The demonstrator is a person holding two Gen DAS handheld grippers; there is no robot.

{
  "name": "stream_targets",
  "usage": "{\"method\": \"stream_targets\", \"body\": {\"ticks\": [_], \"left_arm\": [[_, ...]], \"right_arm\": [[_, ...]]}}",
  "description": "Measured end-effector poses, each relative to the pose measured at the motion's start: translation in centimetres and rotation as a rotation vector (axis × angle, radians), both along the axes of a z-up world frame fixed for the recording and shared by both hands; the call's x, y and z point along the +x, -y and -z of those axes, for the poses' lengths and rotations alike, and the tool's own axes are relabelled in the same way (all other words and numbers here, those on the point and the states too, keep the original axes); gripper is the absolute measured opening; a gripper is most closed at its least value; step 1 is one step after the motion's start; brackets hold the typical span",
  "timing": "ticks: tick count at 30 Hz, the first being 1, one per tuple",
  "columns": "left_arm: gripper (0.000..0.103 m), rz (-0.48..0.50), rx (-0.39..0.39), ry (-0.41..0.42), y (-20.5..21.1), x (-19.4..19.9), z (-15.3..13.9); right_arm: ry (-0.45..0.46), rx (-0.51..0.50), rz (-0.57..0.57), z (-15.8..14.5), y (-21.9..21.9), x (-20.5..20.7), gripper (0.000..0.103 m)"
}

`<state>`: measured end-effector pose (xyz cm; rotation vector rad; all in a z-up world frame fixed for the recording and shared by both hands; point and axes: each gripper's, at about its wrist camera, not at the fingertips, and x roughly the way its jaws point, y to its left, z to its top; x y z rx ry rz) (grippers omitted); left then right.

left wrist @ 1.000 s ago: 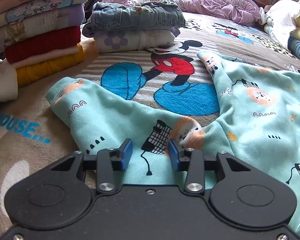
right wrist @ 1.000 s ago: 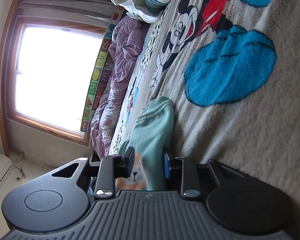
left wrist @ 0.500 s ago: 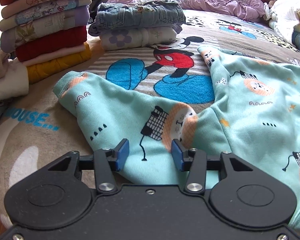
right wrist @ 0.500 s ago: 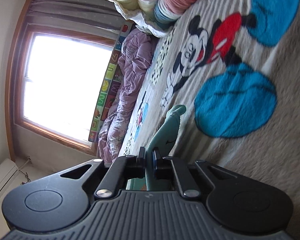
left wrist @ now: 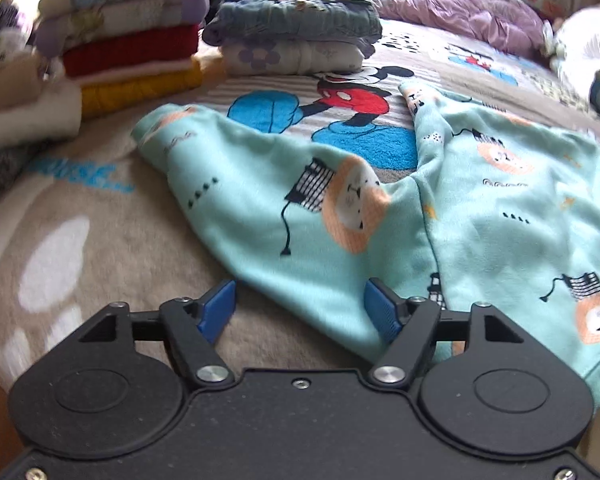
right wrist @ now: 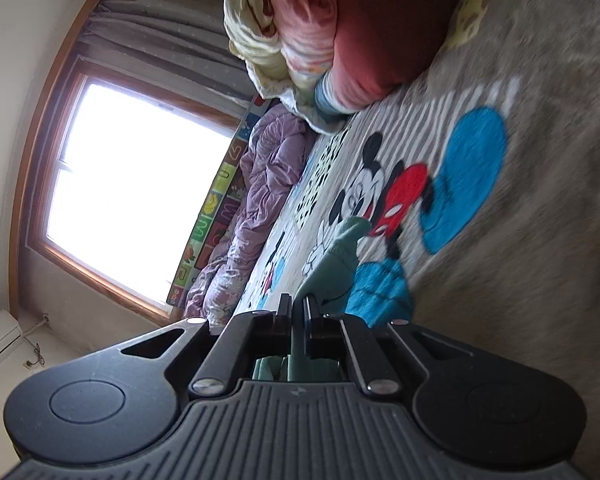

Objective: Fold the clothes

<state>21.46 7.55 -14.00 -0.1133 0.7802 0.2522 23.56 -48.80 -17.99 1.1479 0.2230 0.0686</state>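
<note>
Since the earlier frames: left gripper [left wrist: 300, 308] has drawn back toward the near hem of the mint pyjama top [left wrist: 340, 248], and its blue pads [left wrist: 218, 310], which stood close together over the print, now stand far apart. Jaws opening at this moment. The cloth edge lies between them, closer to the right pad, with neither pad pressing on it. Right gripper [right wrist: 298, 316] has clamped down from a loose straddle of the sleeve [right wrist: 336, 260] to a tight pinch, and its view has swung, so the cartoon mouse print [right wrist: 384, 200] now sits further up the picture. Both views blurred by motion.

Landmark: the cartoon mouse print [left wrist: 352, 96] on the grey blanket [left wrist: 112, 240].
- Pyjama top: spread flat just in front of the print, one sleeve running out to the left, body to the right, covering the lower part of the blue shapes.
- Sleeve held by right gripper: its cuff hangs beside the mouse's head in the right wrist view, with mint cloth visible between the closed fingers.
- Short folded stack [left wrist: 296, 40], denim on top: touching the blanket just behind the print.
- Tall folded stack [left wrist: 128, 40], red and yellow layers low down: left of the print.
- Purple quilt [left wrist: 440, 12]: well behind the print, along the alphabet border.
- Window [right wrist: 140, 184]: beyond the quilt.
</note>
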Motion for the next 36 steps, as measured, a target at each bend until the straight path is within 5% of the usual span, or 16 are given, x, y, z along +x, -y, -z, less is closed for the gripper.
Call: {"method": "stream_targets", "body": {"ticks": [11, 13, 15, 16, 19, 27, 30, 32, 36], "left_arm": [[0.078, 0.007, -0.014, 0.002, 0.9, -2.1, 0.1], [0.080, 0.008, -0.012, 0.002, 1.1, -2.3, 0.2], [0.080, 0.008, -0.009, 0.001, 1.3, -2.4, 0.2], [0.080, 0.009, -0.009, 0.000, 1.3, -2.5, 0.2], [0.081, 0.016, -0.011, 0.000, 1.3, -2.6, 0.2], [0.081, 0.036, 0.003, 0.023, 1.4, -3.4, 0.5], [0.082, 0.033, 0.005, 0.031, 1.5, -3.6, 0.6], [0.082, 0.028, 0.009, 0.036, 1.6, -3.6, 0.7], [0.083, 0.024, 0.013, 0.039, 1.7, -3.6, 0.7]], "right_arm": [[-0.014, 0.016, 0.045, 0.5, 3.3, -5.0, 0.004], [-0.050, 0.034, 0.023, 1.0, 3.4, -4.7, 0.010], [-0.099, 0.026, -0.004, 1.4, 3.0, -4.0, 0.029], [-0.112, 0.030, -0.008, 1.6, 2.7, -3.7, 0.053], [-0.119, 0.019, -0.015, 1.5, 1.9, -2.5, 0.058], [-0.187, -0.109, -0.011, 1.3, 0.4, 2.7, 0.050], [-0.209, -0.155, -0.022, 1.3, -0.4, 3.9, 0.035], [-0.215, -0.148, -0.023, 1.5, -0.6, 4.2, 0.007], [-0.159, -0.127, 0.008, 1.0, -0.5, 3.2, 0.006]]}}
